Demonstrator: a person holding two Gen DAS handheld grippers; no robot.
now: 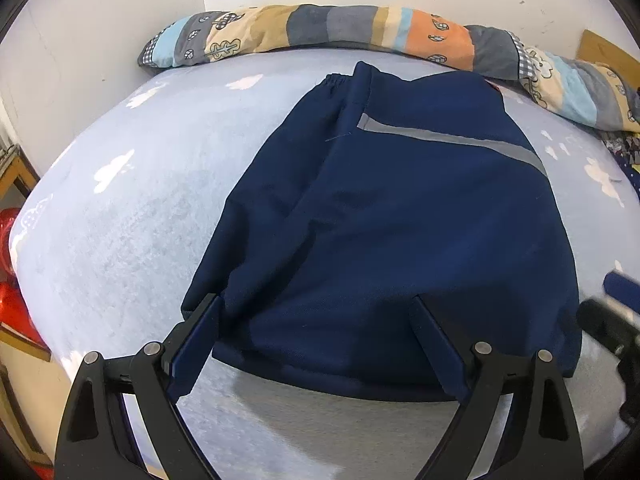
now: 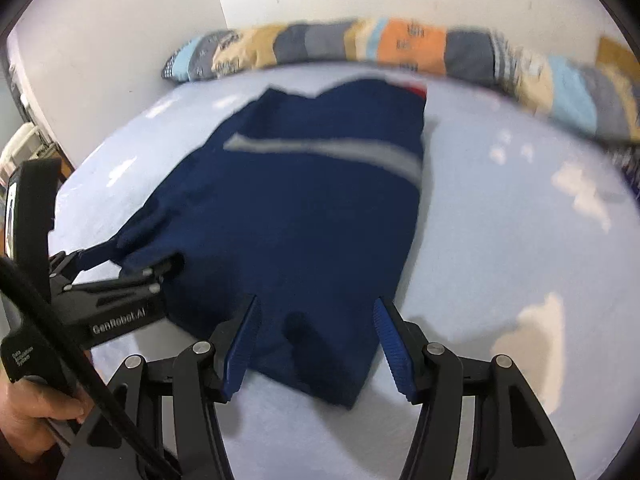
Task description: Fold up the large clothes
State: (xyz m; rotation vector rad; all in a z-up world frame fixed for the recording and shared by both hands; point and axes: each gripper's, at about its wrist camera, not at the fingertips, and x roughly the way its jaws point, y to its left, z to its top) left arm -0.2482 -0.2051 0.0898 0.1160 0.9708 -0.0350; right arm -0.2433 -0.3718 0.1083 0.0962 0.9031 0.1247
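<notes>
In the left wrist view, a navy jacket with a grey reflective stripe lies flat on the bed, which has a pale blue sheet with white clouds. The sleeves seem already folded inward, because the garment makes a long narrow rectangle with an elastic cuff near the far end. The left gripper stands over the near hem with its jaws wide apart, and no cloth is pinched between them. A patchwork quilt is rolled along the wall behind. In the right wrist view, which is blurred, the right gripper is above the near right corner of the jacket, jaws apart and not pressing the fabric. The left gripper is seen at the left edge of the jacket. I judge that the side folds are done; the fold of the hem toward the collar is still left.
</notes>
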